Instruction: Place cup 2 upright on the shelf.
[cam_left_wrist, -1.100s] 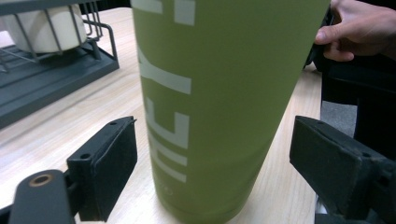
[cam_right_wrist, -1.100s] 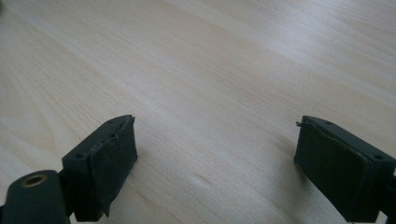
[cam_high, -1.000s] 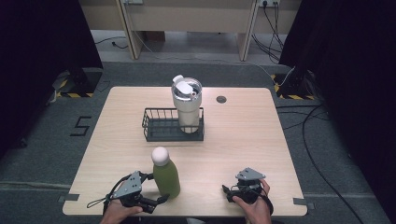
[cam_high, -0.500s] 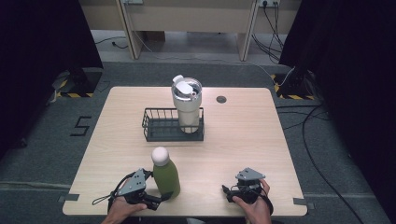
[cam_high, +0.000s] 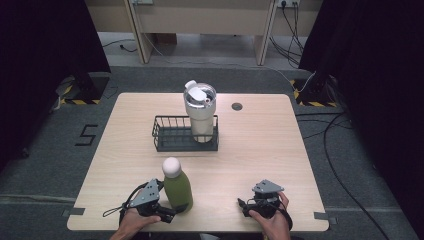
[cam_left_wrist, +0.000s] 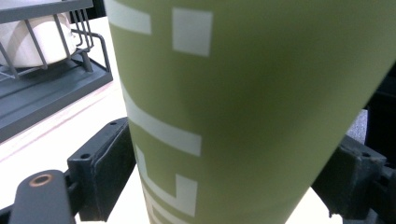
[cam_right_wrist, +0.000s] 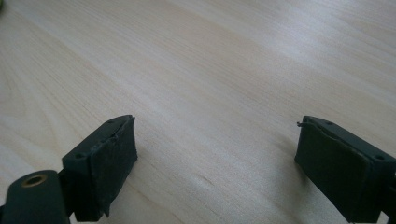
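- left gripper (cam_high: 167, 212) is sitting at the near left edge of the table (cam_high: 280, 150), jaws spread wide around the base of the green bottle (cam_high: 177, 189)
- in the left gripper view the green bottle (cam_left_wrist: 243, 107) is standing between both jaws, left pad is touching or almost touching its side; cannot tell whether the jaws are actually clamping it
- green bottle is standing upright on the table, white round cap on top, white block markings running down its side
- bottle is sitting near the front edge, in front of the wire basket (cam_high: 172, 137) and apart from it
- wire basket (cam_left_wrist: 42, 88) is showing behind the bottle in the left gripper view
- white tumbler (cam_high: 201, 112) with a lid is standing upright inside the basket, at its right end
- right gripper (cam_high: 245, 209) is resting at the near right of the table, a hand wrapping it
- in the right gripper view its jaws are standing wide open over bare wood, holding nothing
- the two grippers are sitting well apart
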